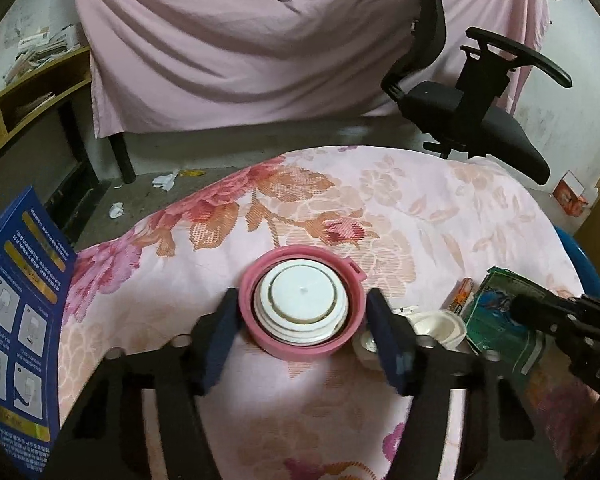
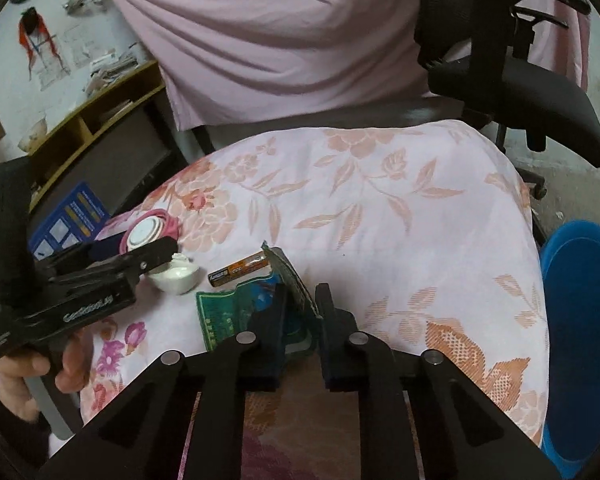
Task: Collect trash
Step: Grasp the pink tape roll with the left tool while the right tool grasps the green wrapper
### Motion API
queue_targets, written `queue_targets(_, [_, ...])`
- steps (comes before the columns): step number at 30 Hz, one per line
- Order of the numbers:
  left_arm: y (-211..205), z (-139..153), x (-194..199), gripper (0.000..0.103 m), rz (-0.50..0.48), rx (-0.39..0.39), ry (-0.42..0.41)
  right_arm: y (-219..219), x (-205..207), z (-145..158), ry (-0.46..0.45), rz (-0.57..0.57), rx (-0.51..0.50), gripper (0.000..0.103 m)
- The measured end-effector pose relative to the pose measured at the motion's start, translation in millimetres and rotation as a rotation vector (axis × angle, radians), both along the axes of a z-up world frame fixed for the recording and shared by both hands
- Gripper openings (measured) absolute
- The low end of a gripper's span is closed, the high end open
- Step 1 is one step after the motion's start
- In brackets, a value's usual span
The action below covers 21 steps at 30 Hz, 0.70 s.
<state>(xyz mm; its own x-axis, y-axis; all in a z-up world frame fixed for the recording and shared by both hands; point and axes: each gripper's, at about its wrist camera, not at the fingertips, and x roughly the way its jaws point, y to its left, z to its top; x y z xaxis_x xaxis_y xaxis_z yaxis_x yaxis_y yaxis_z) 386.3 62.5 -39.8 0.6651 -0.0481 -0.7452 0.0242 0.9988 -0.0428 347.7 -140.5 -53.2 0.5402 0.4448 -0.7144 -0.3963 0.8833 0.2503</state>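
Pink lid (image 1: 302, 307) flanked by battery (image 1: 462, 295), white cup (image 1: 440, 326), wrapper (image 1: 500, 320).

The cloth (image 1: 400, 216) on the counter is pale pink with a pattern of red and orange flowers. The lid (image 1: 302, 308) is pink outside and white inside. The wrapper (image 2: 256, 308) is green with blue. The battery (image 2: 238, 269) is orange and black. The small cup (image 2: 176, 276) is white. The leaflet (image 1: 16, 320) is blue with yellow bands.
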Motion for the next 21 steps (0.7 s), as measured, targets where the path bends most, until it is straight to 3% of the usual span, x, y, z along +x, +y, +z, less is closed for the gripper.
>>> queue_targets(5, [5, 0, -3, 0.053, 0.001, -0.039, -0.012, 4, -7, 2, -0.016, 0.010, -0.018, 0.010])
queue_targets(12, [16, 6, -17, 0.053, 0.058, -0.067, -0.036, -6, -7, -1, 0.017, 0.037, 0.070, 0.015])
queue_targets(14, [16, 7, -22, 0.053, 0.070, -0.065, -0.029, -7, -8, 0, 0.011, 0.034, 0.076, 0.043])
queue_targets(15, [15, 7, -25, 0.053, 0.074, -0.061, -0.027, -7, -9, 1, 0.004, 0.035, 0.077, 0.050])
queue_targets(21, [16, 8, -52, 0.053, 0.087, -0.040, -0.031, 12, -17, 5, -0.026, 0.102, 0.021, 0.065])
